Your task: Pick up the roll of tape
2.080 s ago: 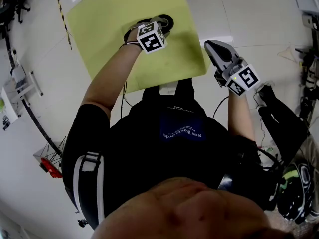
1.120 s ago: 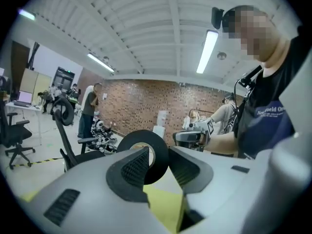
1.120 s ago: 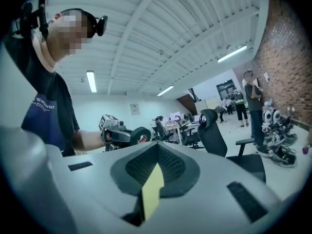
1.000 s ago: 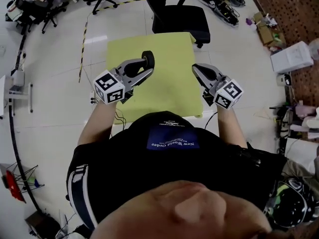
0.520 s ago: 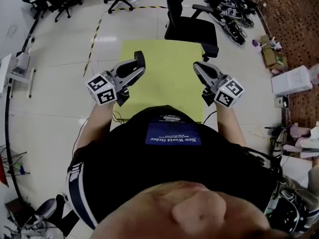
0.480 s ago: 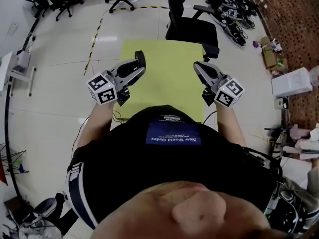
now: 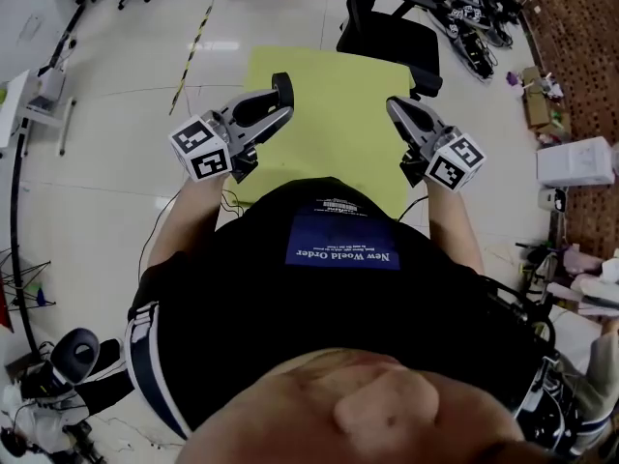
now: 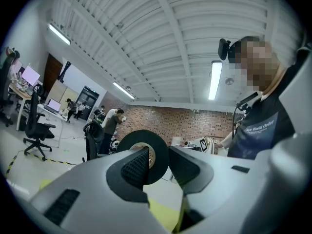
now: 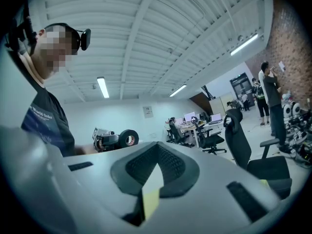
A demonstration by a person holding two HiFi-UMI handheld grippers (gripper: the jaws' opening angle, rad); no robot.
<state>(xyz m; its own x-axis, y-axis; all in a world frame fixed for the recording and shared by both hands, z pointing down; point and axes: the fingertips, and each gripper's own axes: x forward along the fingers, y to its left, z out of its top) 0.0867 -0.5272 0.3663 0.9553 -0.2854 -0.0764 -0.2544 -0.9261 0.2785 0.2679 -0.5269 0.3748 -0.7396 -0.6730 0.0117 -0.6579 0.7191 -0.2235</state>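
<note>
The left gripper (image 7: 275, 102), upper left of centre, clamped the roll of tape (image 7: 283, 86). The right gripper (image 7: 396, 109), upper right, was closed and empty.

Yellow-green table (image 7: 334, 114) on glossy pale floor (image 7: 97, 211); black office chair (image 7: 387, 37) parked at far edge.

This is looking like a big open-plan robotics lab and office. Strip lights (image 8: 214, 79) are glowing under a ribbed white ceiling (image 8: 161, 28), and a brick wall (image 8: 195, 126) is closing off the far end. Office chairs (image 9: 210, 141) are standing at desks (image 9: 196, 128) carrying monitors (image 9: 189, 117). People (image 9: 270, 99) are standing at the right. Striped hazard tape (image 7: 197, 42) and cabled gear (image 7: 479, 22) are lying on the pale tiled floor (image 7: 97, 191).
</note>
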